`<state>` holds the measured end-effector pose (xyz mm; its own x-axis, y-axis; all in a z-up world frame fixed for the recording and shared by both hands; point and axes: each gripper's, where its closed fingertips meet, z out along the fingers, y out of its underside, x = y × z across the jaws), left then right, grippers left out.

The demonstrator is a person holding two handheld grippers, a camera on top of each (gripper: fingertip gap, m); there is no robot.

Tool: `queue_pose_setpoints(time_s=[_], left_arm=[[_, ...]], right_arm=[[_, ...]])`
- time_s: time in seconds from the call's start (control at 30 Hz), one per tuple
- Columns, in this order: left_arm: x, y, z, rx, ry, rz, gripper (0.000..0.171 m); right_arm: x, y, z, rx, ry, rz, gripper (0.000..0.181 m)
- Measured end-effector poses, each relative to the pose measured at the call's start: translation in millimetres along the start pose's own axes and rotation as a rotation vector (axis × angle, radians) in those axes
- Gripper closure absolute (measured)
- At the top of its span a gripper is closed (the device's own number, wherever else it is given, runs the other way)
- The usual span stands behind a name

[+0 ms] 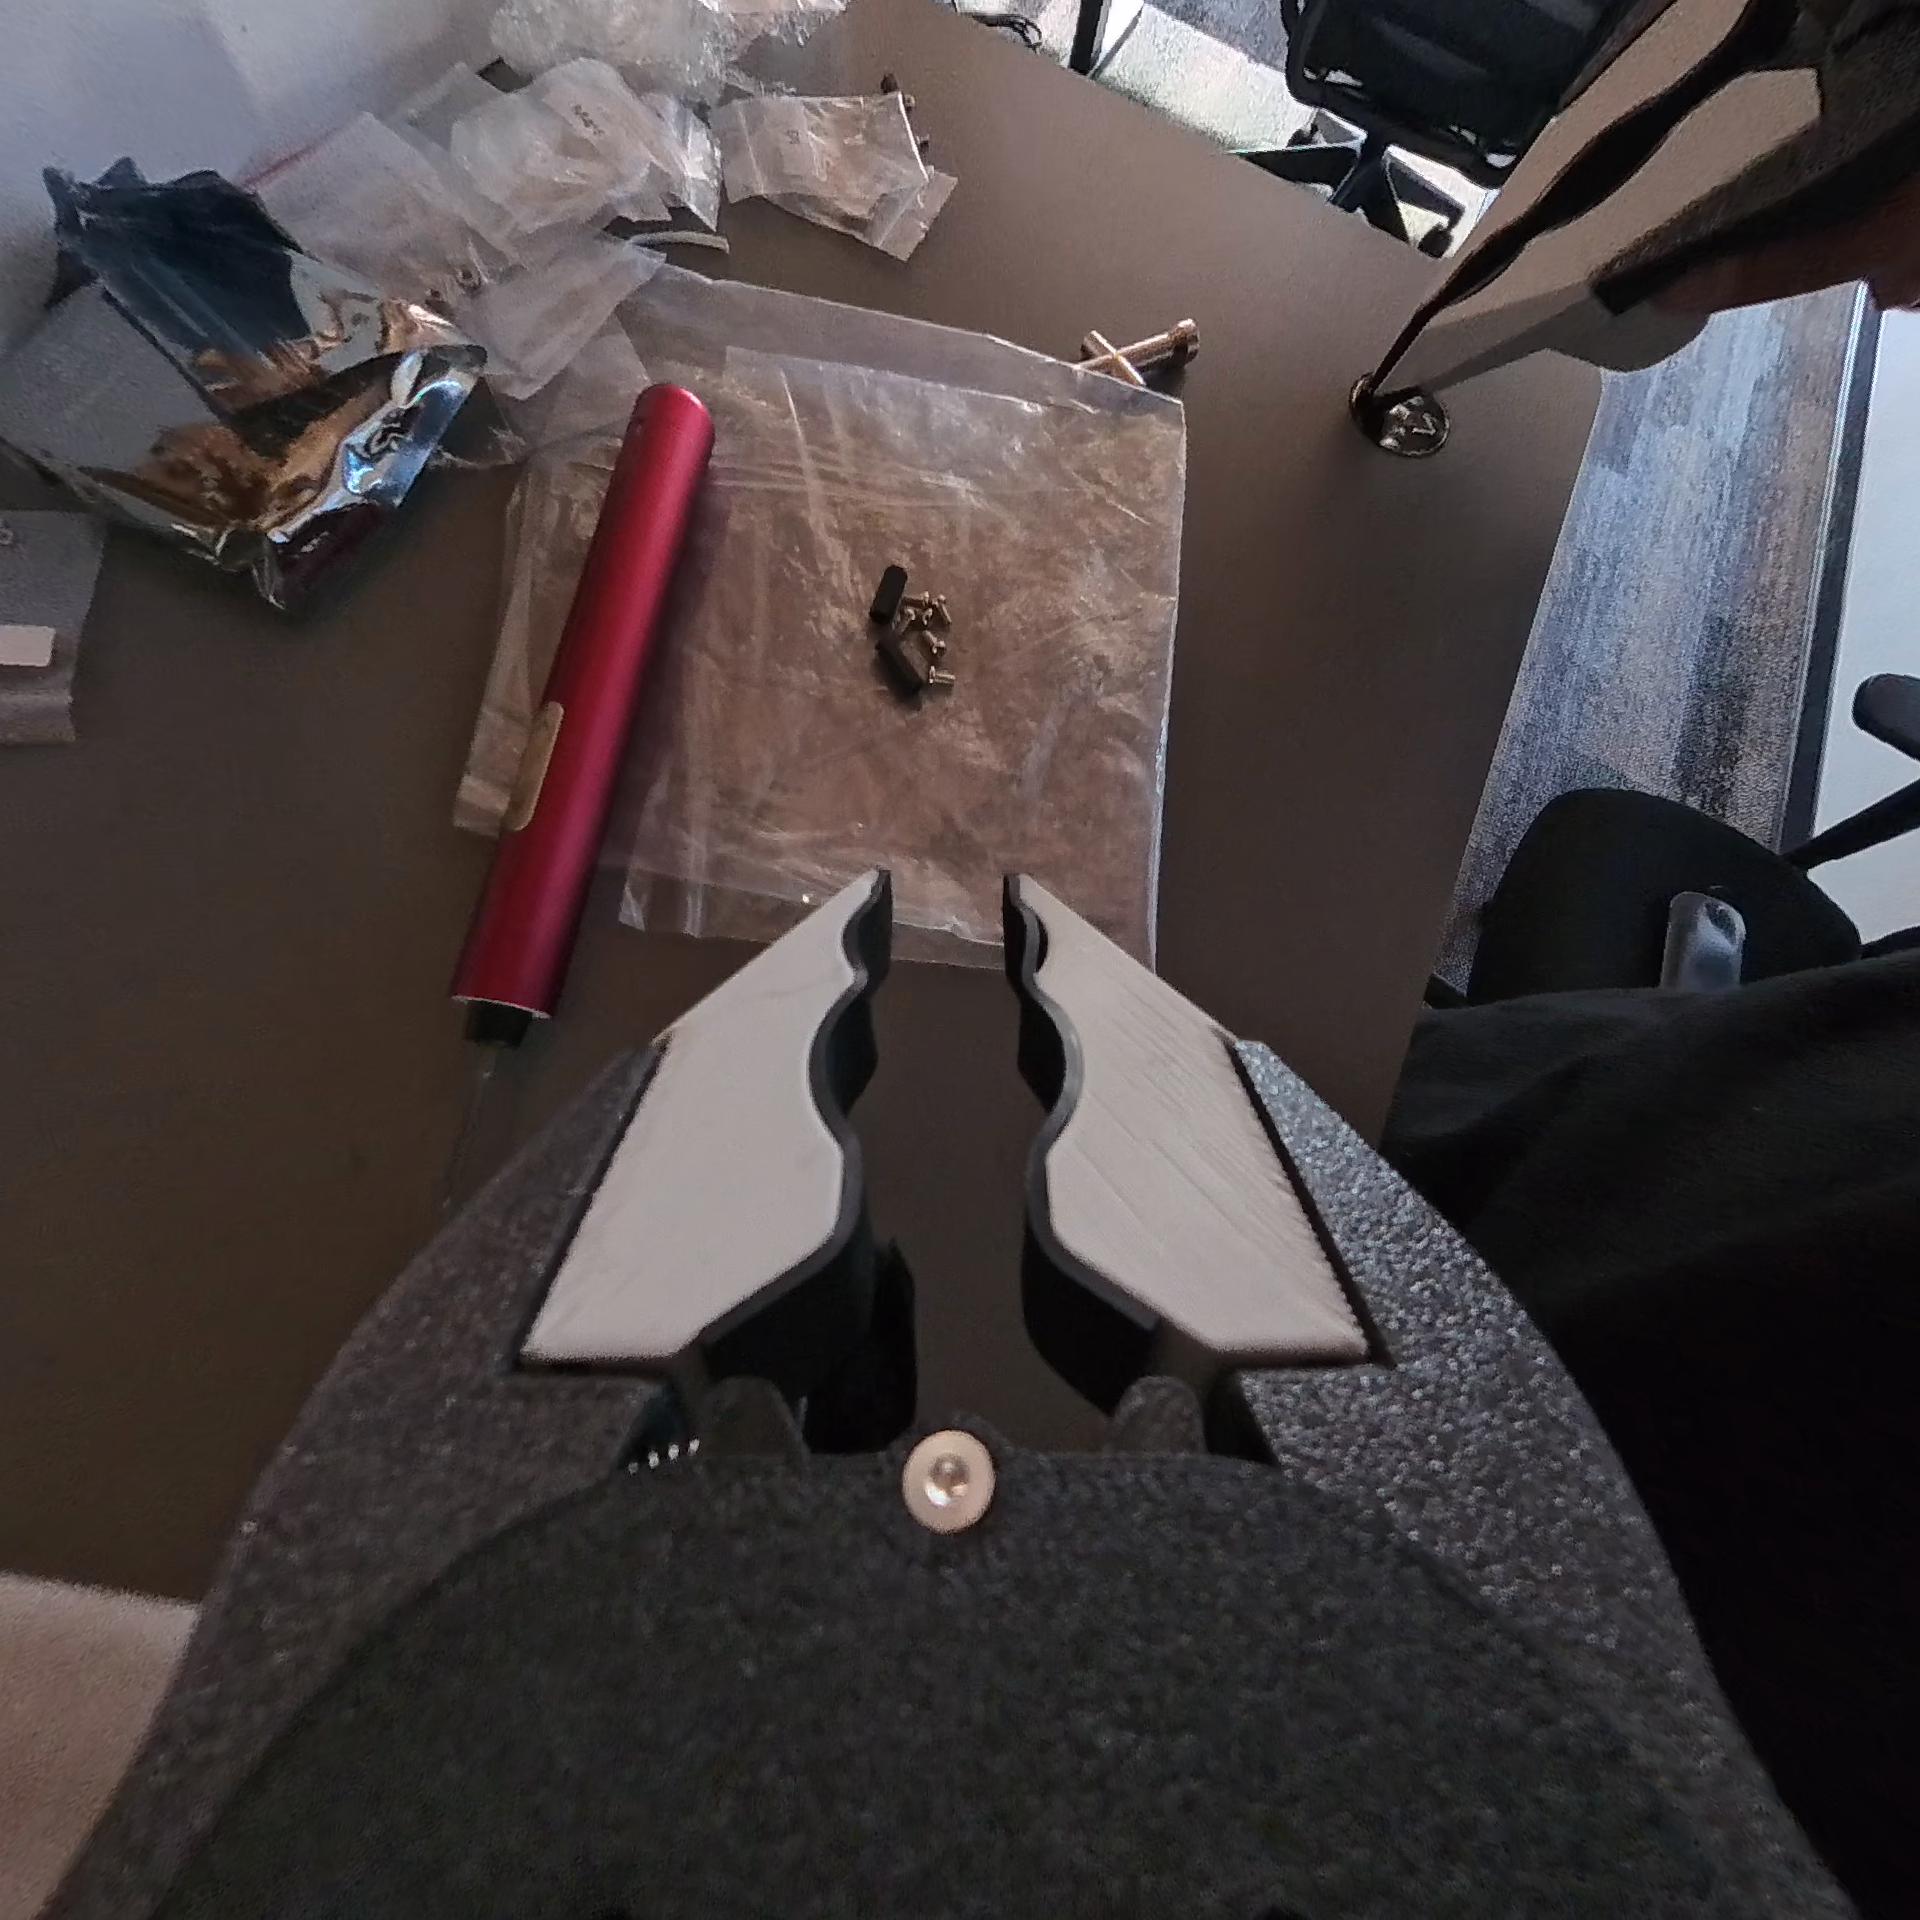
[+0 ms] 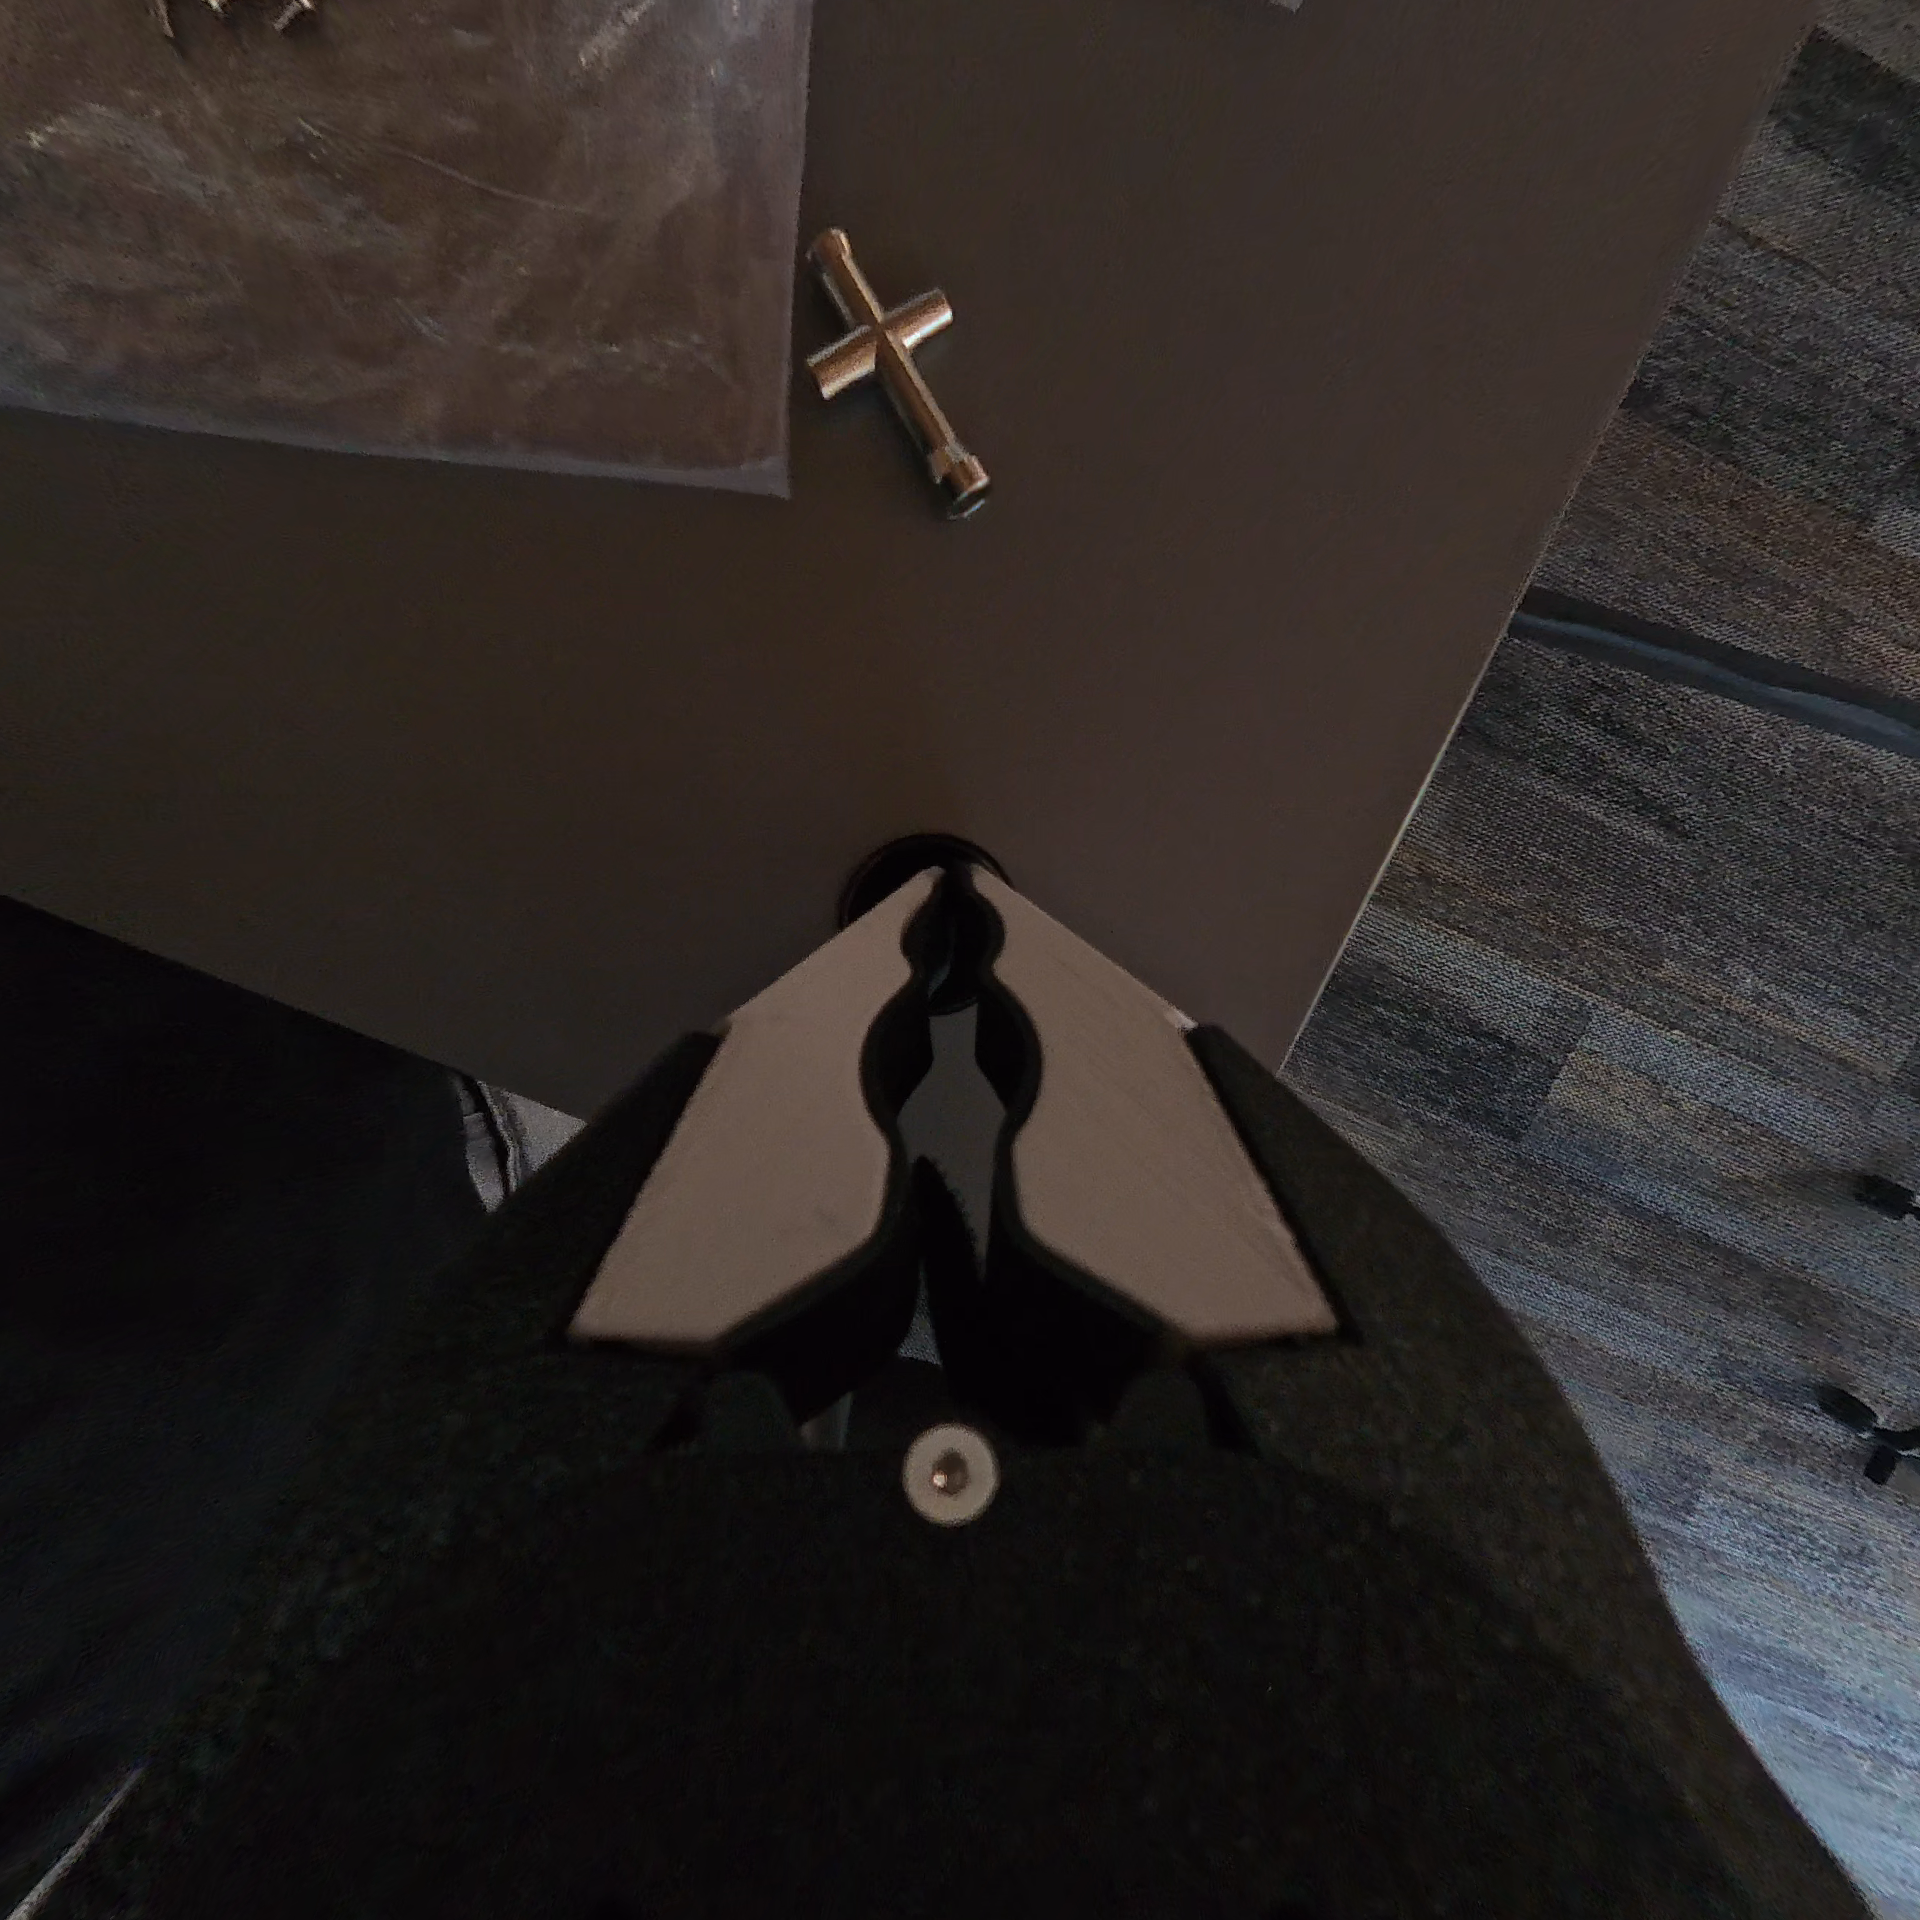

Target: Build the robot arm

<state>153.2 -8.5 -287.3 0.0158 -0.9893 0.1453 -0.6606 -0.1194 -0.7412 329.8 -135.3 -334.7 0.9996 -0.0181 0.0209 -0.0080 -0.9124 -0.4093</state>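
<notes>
Touching point: the right gripper (image 2: 943,883) has its fingertips down on a round black fitting (image 2: 891,862) set in the table (image 2: 1143,623), near the table's right edge.
Right grip: the fingers are drawn together until only a sliver of gap shows at the tips. Whether they pinch the fitting's rim or merely rest on it cannot be told.
Fitting: small, dark and glossy in the left wrist view. Much of it is hidden behind the fingers in the right wrist view.
Cross wrench: a small metal cross-shaped wrench (image 2: 894,364) lies flat beyond the fitting, just beside the corner of a clear plastic bag (image 1: 935,499) and apart from both grippers.
Left grip: the left gripper (image 1: 945,883) hangs above the bag's near edge, its fingers parted by a moderate gap and holding nothing.
Loose hardware: a little heap of dark screws and standoffs (image 1: 914,636) sits on the middle of the bag, well ahead of the left fingertips.
Red tool: a red cylindrical driver (image 1: 592,707) lies along the bag's left side, overlapping its edge.
Far clutter: a crumpled silver foil bag (image 1: 239,416) and small clear packets (image 1: 623,135) crowd the far left of the table.
Surroundings: grey carpet (image 2: 1662,831) and a black office chair (image 1: 1621,914) lie off the right edge.
</notes>
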Motion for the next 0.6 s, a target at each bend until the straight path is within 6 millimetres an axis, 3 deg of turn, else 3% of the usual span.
queue_pose_setpoints(time_s=[0.6], left_arm=[[5.2,-2.6,-11.6,0.023,0.011,0.028,0.151]], right_arm=[[-0.2,-1.0,-2.6,0.023,0.008,0.044,0.181]])
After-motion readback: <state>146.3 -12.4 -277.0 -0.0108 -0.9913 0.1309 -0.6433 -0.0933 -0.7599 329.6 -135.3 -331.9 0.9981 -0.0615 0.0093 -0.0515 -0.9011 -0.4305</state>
